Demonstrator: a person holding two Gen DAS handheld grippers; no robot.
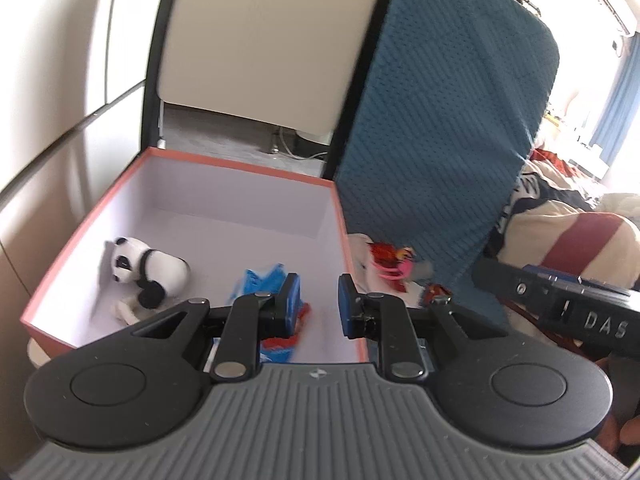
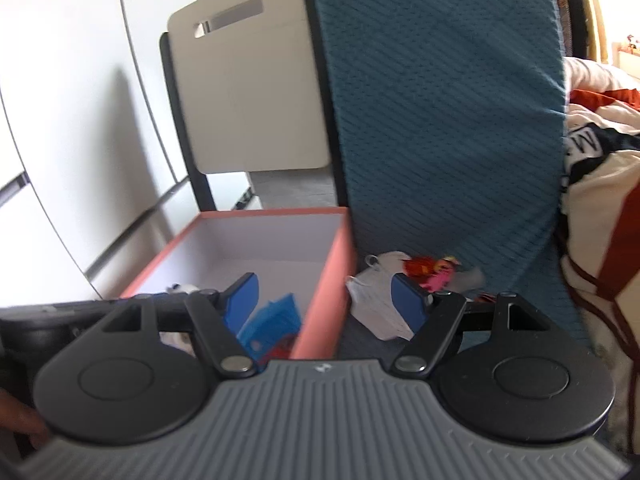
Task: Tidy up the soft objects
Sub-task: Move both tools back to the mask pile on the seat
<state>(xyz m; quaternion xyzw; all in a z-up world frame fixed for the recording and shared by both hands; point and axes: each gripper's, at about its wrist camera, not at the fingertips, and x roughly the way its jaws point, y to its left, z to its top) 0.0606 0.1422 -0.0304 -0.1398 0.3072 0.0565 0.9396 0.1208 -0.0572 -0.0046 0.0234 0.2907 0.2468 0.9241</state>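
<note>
A salmon-rimmed box (image 1: 236, 164) with a white inside holds a black-and-white panda plush (image 1: 144, 268) and a blue-and-red soft toy (image 1: 260, 280). Just right of the box lies a white plush with red and pink bits (image 1: 384, 264). My left gripper (image 1: 319, 304) hovers over the box's near right corner, its blue pads a narrow gap apart with nothing between them. In the right wrist view, my right gripper (image 2: 326, 304) stands wide open and empty, straddling the box's right wall (image 2: 328, 280), with the blue toy (image 2: 276, 316) to one side and the white plush (image 2: 380, 300) to the other.
A teal textured blanket (image 1: 440, 140) hangs down behind the loose plush. A cream panel in a black frame (image 1: 260, 40) stands behind the box. White wardrobe doors (image 2: 80, 120) fill the left. Striped bedding (image 2: 600, 240) is heaped at the right.
</note>
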